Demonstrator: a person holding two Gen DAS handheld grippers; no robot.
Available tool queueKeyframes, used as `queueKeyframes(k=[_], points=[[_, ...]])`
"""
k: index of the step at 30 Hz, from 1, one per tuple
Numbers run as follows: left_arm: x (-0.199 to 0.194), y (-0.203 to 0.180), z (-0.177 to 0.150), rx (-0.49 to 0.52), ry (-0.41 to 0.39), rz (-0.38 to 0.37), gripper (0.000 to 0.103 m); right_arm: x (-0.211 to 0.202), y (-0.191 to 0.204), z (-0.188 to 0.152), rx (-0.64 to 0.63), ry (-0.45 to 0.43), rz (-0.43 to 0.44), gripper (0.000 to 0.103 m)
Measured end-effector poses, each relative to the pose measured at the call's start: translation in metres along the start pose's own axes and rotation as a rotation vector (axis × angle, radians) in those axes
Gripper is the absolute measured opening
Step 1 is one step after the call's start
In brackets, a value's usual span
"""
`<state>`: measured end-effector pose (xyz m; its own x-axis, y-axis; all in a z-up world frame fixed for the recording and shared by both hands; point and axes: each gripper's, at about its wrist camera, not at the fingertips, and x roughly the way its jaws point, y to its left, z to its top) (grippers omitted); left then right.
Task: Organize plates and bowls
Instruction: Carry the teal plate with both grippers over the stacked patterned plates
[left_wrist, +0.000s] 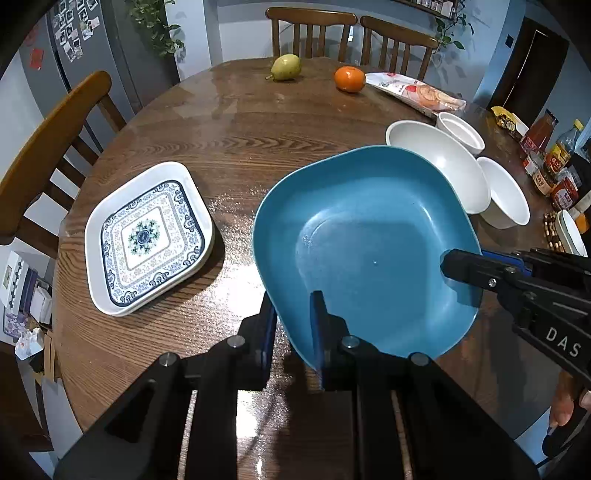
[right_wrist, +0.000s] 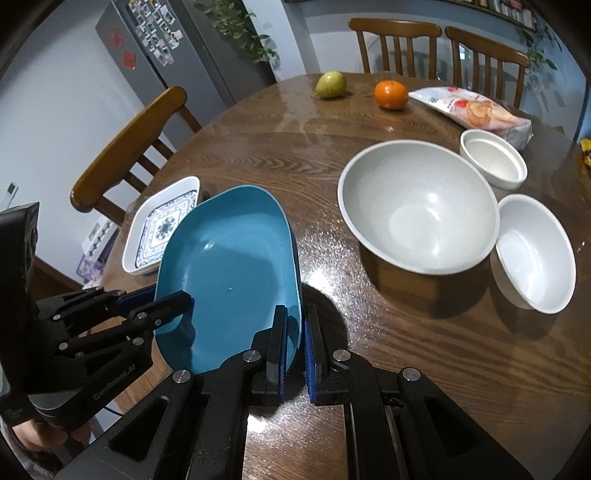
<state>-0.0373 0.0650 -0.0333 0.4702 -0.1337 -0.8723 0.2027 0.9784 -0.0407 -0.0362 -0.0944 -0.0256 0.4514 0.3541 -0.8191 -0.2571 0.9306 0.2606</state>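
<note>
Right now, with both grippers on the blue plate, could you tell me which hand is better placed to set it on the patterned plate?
Left, probably. The left gripper grips the blue plate rim nearest the patterned plate; the right gripper holds the opposite rim.

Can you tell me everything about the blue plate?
The blue plate is a squarish dish with rounded corners and a raised rim, plain teal, smooth and glossy like plastic, and empty. It is tilted, not lying flat on the wooden table. The left gripper pinches its near rim and the right gripper pinches another edge. The patterned plate lies apart from it.
</note>
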Motion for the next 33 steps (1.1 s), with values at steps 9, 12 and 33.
queueKeyframes(k=[9, 12, 33], points=[[-0.009, 0.011, 0.005, -0.022, -0.031, 0.013, 0.015, -0.003, 0.009, 0.008, -0.024, -0.015, 0.005, 0.010], [-0.011, 0.017, 0.005, -0.032, -0.040, 0.020, 0.015, -0.002, 0.016, 0.012, -0.039, -0.020, 0.009, 0.010], [-0.016, 0.091, 0.005, -0.132, -0.078, 0.082, 0.015, 0.035, 0.081, 0.040, -0.141, -0.004, 0.038, 0.010]])
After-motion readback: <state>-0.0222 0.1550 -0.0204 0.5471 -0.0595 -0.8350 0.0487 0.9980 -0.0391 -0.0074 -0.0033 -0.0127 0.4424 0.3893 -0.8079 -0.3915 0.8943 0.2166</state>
